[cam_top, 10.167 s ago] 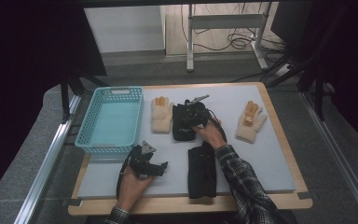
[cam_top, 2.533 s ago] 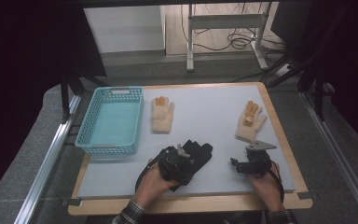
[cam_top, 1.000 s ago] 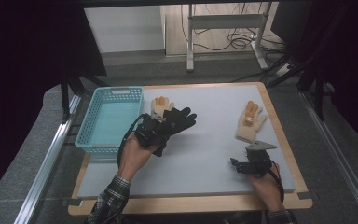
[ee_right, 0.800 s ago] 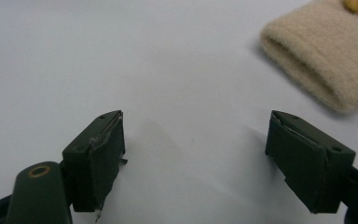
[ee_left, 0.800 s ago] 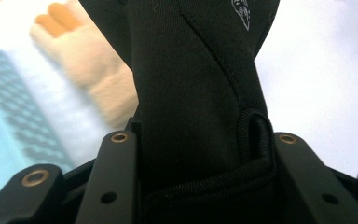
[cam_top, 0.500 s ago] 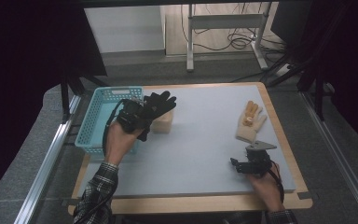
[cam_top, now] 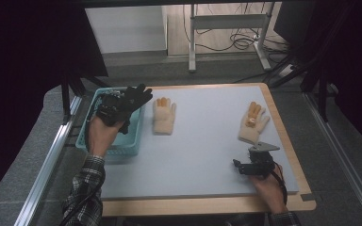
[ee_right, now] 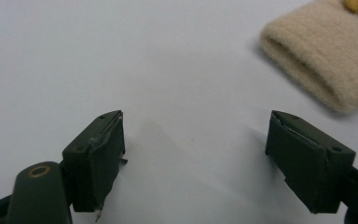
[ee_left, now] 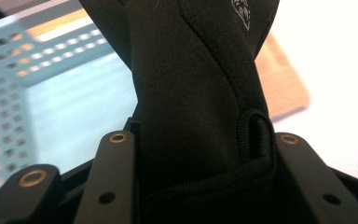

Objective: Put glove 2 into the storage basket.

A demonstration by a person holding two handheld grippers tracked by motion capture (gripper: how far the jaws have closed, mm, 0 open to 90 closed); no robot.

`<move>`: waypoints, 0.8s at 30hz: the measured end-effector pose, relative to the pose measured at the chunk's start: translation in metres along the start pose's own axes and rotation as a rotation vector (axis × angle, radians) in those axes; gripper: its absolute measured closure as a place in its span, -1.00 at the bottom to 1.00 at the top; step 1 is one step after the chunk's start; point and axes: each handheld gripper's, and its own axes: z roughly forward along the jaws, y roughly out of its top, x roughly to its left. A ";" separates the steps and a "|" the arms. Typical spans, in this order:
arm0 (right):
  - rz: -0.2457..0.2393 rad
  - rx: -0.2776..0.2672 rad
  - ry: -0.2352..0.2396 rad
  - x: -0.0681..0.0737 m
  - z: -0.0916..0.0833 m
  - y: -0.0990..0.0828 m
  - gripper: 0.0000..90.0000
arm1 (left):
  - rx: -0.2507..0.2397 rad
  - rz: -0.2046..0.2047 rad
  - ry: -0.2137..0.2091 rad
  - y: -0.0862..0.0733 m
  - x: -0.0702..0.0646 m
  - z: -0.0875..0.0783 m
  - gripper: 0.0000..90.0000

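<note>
My left gripper (cam_top: 112,111) is shut on a black glove (cam_top: 135,98) and holds it above the near right part of the teal basket (cam_top: 119,147). In the left gripper view the black glove (ee_left: 200,88) is clamped between both jaws of the left gripper (ee_left: 198,156), with the basket (ee_left: 9,93) below and behind it. My right gripper (cam_top: 239,167) rests open on the table near the front right, with nothing between its jaws. In the right gripper view the right gripper (ee_right: 196,154) points past the cuff of a beige glove (ee_right: 317,65).
One beige glove (cam_top: 163,116) lies flat just right of the basket. A second beige glove with orange fingertips (cam_top: 253,123) lies near the table's right edge, beyond my right gripper. The grey mat (cam_top: 202,141) sits on a wooden-edged table.
My left hand has carried the black glove from the table's middle leftward and away, past the first beige glove, to above the basket. The right hand has stayed put.
</note>
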 end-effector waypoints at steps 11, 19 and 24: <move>-0.001 0.000 0.000 0.000 0.000 0.000 -0.57 | 0.097 -0.107 0.102 -0.011 0.048 0.019 0.31; -0.001 0.000 0.000 0.000 0.000 0.000 -0.57 | 0.211 -0.161 0.154 -0.023 0.068 0.052 0.30; -0.001 0.000 0.001 0.000 0.000 0.000 -0.57 | 0.276 -0.161 0.184 -0.023 0.070 0.073 0.28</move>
